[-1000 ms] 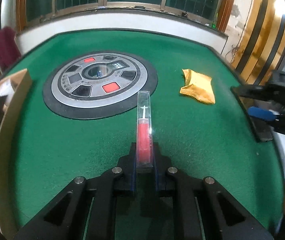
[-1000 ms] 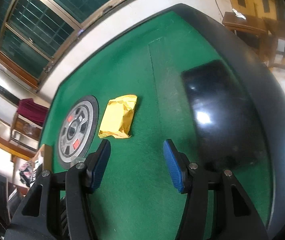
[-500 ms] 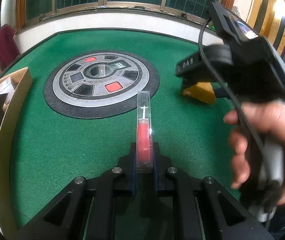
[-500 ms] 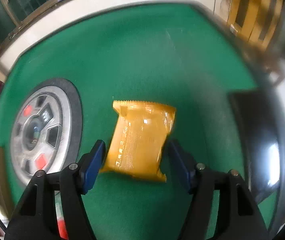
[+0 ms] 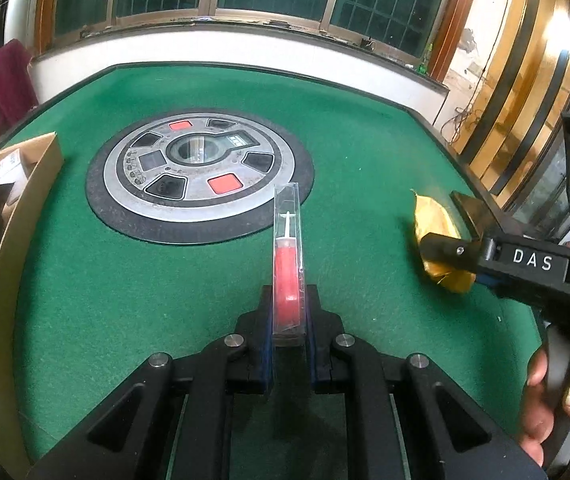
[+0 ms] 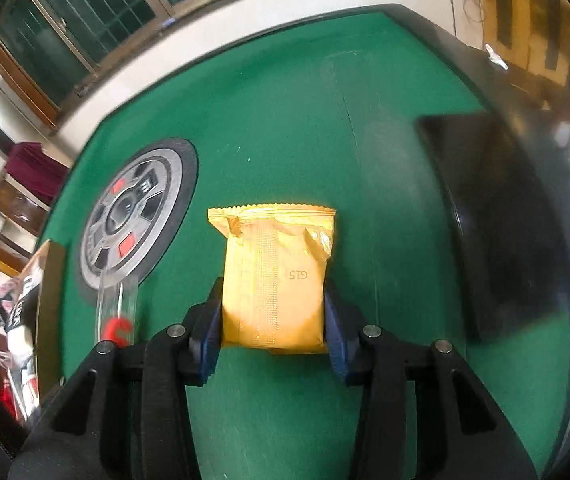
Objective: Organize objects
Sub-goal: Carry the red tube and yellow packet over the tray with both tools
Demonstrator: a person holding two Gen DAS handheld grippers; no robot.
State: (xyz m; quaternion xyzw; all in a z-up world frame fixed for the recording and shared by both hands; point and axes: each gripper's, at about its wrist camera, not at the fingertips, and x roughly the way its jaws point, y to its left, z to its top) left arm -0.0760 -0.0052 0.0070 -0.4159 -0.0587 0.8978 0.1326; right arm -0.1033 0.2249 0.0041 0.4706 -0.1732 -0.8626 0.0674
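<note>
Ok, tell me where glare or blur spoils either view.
Left wrist view: sharp throughout, a thin glint on the clear tube case. Right wrist view: the yellow packet is sharp, the clear case at left is smeared, and glare streaks the glossy black panel.

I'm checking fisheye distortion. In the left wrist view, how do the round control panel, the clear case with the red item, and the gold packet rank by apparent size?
1. Round control panel, largest.
2. Clear case and gold packet: unsure, since the case sits nearest the camera and the right gripper hides part of the packet.
</note>
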